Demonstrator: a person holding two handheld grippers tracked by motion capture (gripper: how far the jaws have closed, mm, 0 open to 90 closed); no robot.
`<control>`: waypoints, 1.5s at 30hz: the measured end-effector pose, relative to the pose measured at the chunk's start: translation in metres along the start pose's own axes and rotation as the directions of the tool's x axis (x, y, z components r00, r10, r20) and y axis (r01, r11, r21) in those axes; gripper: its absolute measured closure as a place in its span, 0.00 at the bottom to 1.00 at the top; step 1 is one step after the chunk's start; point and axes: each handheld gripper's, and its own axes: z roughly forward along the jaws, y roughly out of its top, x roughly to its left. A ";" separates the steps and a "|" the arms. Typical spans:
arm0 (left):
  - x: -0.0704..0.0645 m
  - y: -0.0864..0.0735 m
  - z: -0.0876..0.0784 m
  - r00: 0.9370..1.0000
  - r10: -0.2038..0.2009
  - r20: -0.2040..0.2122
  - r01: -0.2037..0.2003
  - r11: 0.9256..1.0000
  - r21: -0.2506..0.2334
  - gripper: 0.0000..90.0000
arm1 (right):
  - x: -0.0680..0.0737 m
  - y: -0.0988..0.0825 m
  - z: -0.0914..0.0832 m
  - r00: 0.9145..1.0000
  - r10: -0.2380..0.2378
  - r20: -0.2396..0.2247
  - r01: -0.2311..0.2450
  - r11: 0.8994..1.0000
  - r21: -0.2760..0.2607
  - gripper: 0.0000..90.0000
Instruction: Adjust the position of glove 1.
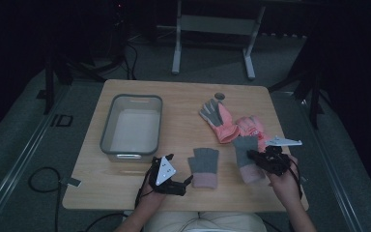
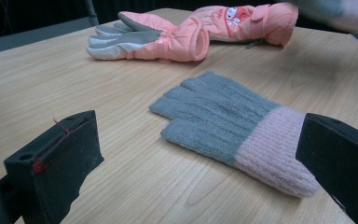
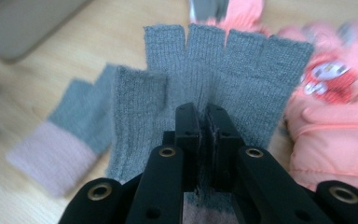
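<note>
Jaws pinch grey knit glove [image 3: 223, 70], lifted.

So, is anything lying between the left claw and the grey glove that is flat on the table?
Nothing visible does. The left claw is open, and the grey glove lies on bare table just ahead of it. The pink gloves lie farther back.

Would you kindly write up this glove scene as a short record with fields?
Surface: pale wooden table
Held item: grey knitted fingerless glove with pink cuff, pinched in the right gripper, jaws shut on the knit
Second knitted glove: matching grey and pink glove, flat on the table, between the open jaws of the left gripper, untouched
Other gloves: two padded salmon-pink ski gloves, far right part of table
Container: grey plastic tub, left side, nothing in it
</note>
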 end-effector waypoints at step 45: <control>0.000 0.000 0.000 1.000 0.013 0.006 -0.013 1.000 0.005 0.00 | -0.017 -0.035 0.039 0.999 -0.020 -0.029 0.023 0.995 0.094 0.58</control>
